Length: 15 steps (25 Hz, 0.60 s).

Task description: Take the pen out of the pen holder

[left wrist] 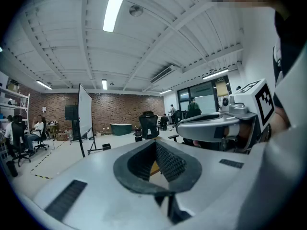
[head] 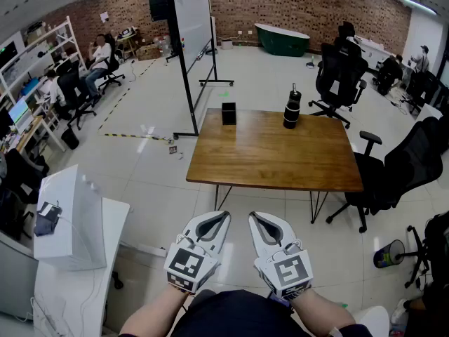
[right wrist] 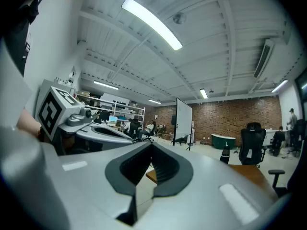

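Note:
A small black square pen holder (head: 229,113) stands near the far left edge of the wooden table (head: 266,156); I cannot make out a pen in it. Both grippers hang close to my body, well short of the table and side by side. My left gripper (head: 219,217) has its jaws together with nothing between them, as the left gripper view (left wrist: 154,143) also shows. My right gripper (head: 258,219) is likewise shut and empty (right wrist: 151,145). Each gripper shows in the other's view, the right gripper (left wrist: 211,128) and the left gripper (right wrist: 96,128).
A black bottle (head: 292,109) stands at the table's far edge. Black office chairs (head: 414,161) stand to the right and behind the table (head: 340,76). A wheeled whiteboard (head: 191,20) stands beyond the table's left corner. A white cabinet (head: 70,216) is at my left.

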Tool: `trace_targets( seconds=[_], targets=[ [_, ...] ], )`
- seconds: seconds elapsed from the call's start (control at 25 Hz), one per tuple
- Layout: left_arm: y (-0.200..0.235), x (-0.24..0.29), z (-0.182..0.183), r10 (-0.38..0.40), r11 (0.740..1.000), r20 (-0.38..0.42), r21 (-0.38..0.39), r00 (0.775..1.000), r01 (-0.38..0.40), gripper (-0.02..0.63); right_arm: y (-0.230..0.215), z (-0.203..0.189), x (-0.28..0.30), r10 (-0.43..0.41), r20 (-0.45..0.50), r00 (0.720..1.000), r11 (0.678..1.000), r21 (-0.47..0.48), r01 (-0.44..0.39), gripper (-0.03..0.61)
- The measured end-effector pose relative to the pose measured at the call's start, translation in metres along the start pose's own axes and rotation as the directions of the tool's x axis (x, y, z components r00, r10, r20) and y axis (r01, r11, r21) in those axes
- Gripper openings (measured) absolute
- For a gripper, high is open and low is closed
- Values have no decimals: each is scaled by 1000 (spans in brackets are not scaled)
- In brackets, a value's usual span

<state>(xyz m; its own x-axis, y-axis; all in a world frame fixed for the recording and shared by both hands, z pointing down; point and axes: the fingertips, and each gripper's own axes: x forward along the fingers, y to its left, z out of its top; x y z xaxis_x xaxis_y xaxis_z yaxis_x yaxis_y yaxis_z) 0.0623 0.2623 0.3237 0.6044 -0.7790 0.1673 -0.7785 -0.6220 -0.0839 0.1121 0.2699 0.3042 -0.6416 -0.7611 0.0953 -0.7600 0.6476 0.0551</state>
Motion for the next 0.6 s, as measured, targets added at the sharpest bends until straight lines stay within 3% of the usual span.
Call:
trace_targets(
  seconds=[0.6],
  targets=[
    [46, 19, -7, 12, 1000, 0, -7, 1000, -12, 5, -11, -2, 48, 5, -5, 1000, 1000, -14, -5, 0]
  ],
)
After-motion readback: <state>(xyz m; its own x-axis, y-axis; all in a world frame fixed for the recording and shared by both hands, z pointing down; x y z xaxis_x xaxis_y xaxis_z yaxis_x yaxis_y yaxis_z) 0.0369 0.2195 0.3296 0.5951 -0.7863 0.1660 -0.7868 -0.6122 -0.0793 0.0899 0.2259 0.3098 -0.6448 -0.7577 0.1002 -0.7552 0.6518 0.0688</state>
